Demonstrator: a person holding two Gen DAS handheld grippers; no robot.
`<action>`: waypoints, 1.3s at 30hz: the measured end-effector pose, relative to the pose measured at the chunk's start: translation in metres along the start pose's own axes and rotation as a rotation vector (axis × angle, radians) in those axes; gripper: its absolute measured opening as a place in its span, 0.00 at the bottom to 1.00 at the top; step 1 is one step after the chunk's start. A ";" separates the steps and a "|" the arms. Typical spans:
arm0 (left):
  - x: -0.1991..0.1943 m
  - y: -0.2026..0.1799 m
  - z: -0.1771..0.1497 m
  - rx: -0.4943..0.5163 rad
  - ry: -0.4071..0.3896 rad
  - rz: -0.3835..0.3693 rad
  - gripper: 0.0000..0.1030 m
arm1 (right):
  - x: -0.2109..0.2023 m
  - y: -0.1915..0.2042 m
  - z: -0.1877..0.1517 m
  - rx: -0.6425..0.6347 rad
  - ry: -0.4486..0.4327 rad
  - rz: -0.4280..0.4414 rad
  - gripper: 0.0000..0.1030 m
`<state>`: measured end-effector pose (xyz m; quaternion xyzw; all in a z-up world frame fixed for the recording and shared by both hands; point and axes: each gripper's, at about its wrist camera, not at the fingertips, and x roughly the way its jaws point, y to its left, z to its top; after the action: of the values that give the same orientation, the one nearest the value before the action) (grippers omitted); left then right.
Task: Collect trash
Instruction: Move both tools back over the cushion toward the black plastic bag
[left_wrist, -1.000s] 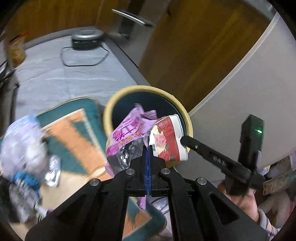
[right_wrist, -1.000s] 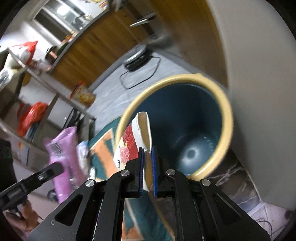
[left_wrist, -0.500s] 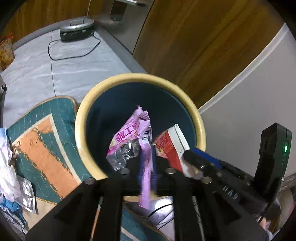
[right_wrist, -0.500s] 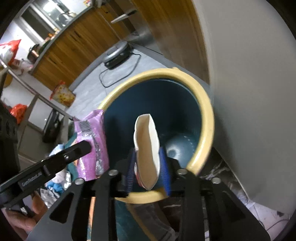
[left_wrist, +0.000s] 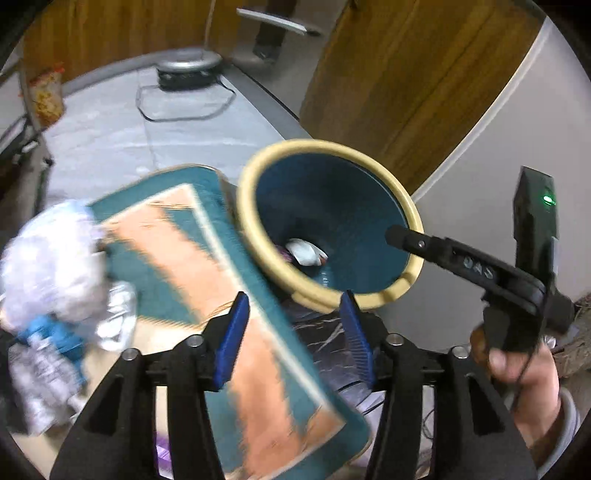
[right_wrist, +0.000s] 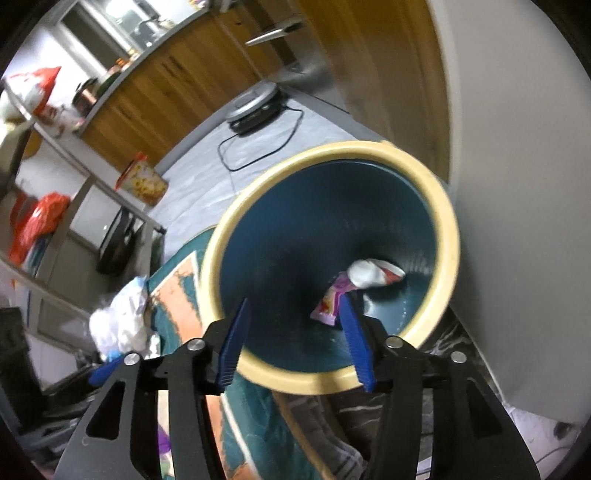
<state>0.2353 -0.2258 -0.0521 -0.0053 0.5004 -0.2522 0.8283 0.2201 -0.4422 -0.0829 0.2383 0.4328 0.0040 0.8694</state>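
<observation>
A: How much of the trash is collected?

B: Two pieces are seen at the bottom of the bin (right_wrist: 448, 236): a pink wrapper (right_wrist: 330, 301) and a crumpled paper cup (right_wrist: 371, 273). More is left: a white plastic bundle (left_wrist: 48, 266) and a blue-capped bottle (left_wrist: 55, 350) are seen on the floor at nine o'clock of the bin, beside the rug (left_wrist: 192, 258).

A: And the grippers?

B: The jaws of the left gripper (left_wrist: 295, 330) and the right gripper (right_wrist: 295, 332) have just been opening; both are spread apart, with nothing held between them.

A: What is shown by one view only?

B: The wrapper is shown clearly only by the right wrist view; the hand (left_wrist: 524, 373) carrying the right gripper is shown only by the left.
</observation>
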 end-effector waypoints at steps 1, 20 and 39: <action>-0.010 0.006 -0.004 -0.006 -0.015 0.011 0.54 | -0.001 0.005 -0.002 -0.010 0.000 0.002 0.56; -0.143 0.183 -0.111 -0.320 -0.116 0.250 0.64 | -0.001 0.126 -0.038 -0.301 0.075 0.067 0.73; -0.105 0.253 -0.115 -0.567 -0.142 0.030 0.14 | 0.029 0.161 -0.071 -0.464 0.207 0.046 0.74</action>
<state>0.2050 0.0673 -0.0882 -0.2470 0.4918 -0.0891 0.8302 0.2169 -0.2644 -0.0734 0.0406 0.5016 0.1476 0.8515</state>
